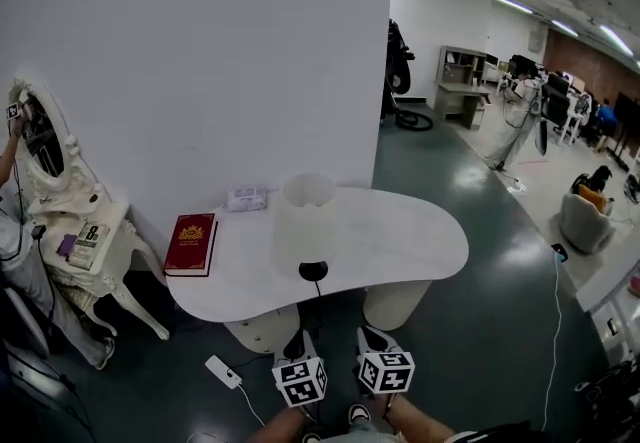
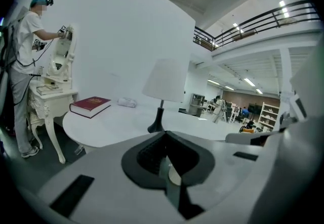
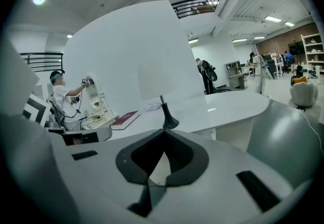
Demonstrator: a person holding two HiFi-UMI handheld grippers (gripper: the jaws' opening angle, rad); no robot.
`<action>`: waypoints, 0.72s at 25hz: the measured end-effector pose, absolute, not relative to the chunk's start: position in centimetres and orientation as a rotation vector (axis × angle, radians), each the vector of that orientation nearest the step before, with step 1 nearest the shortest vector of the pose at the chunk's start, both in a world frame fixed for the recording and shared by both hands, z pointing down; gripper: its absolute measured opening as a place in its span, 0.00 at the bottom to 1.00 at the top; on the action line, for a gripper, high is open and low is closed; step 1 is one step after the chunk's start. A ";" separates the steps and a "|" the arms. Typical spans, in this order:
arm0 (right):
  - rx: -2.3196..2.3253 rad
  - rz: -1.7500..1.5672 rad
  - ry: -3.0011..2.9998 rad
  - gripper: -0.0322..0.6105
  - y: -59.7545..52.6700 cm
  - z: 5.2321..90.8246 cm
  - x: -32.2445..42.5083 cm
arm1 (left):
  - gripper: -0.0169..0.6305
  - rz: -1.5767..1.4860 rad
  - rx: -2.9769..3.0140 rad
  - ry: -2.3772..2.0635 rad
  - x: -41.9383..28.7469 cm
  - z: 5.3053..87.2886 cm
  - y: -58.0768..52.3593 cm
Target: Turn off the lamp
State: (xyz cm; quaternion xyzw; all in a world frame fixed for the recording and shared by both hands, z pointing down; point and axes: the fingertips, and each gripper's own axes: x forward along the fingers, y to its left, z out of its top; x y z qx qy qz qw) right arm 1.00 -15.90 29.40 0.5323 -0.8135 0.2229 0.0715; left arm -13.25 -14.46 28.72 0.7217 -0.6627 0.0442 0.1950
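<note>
The lamp point(image 1: 305, 221) stands at the near edge of the white table point(image 1: 430, 231), at your twelve o'clock, with its black base point(image 1: 313, 271) closest to you. A white box point(image 1: 224, 372) lies on the floor at nine o'clock of your left gripper point(image 1: 298, 346). It may be the switch, but I cannot tell. Left and right gripper point(image 1: 372, 339) are both closed and empty. Find the switch first, then press it steadily with one closed tip.

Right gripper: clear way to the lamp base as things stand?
Probably yes. The lamp base sits at the near edge of the table, just ahead of the right gripper, with nothing between them; the red book lies well off to the left.
</note>
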 end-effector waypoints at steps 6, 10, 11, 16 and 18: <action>1.556 0.538 -2.505 0.05 -17.5 25.0 1.5 | 0.04 0.073 2.092 -1.901 -12.5 24.1 -15.4; 1.557 0.512 -2.531 0.05 -18.7 23.8 2.0 | 0.04 0.112 2.173 -1.925 -11.1 22.9 -15.7; 1.548 0.505 -2.537 0.05 -19.0 23.6 2.0 | 0.04 0.114 2.178 -1.927 -10.9 22.8 -15.9; 1.491 0.487 -2.564 0.05 -20.0 23.6 1.2 | 0.04 0.116 2.142 -1.927 -10.8 23.4 -17.1; 1.478 0.492 -2.568 0.05 -20.2 23.9 1.2 | 0.04 0.123 2.136 -1.928 -10.6 23.6 -17.5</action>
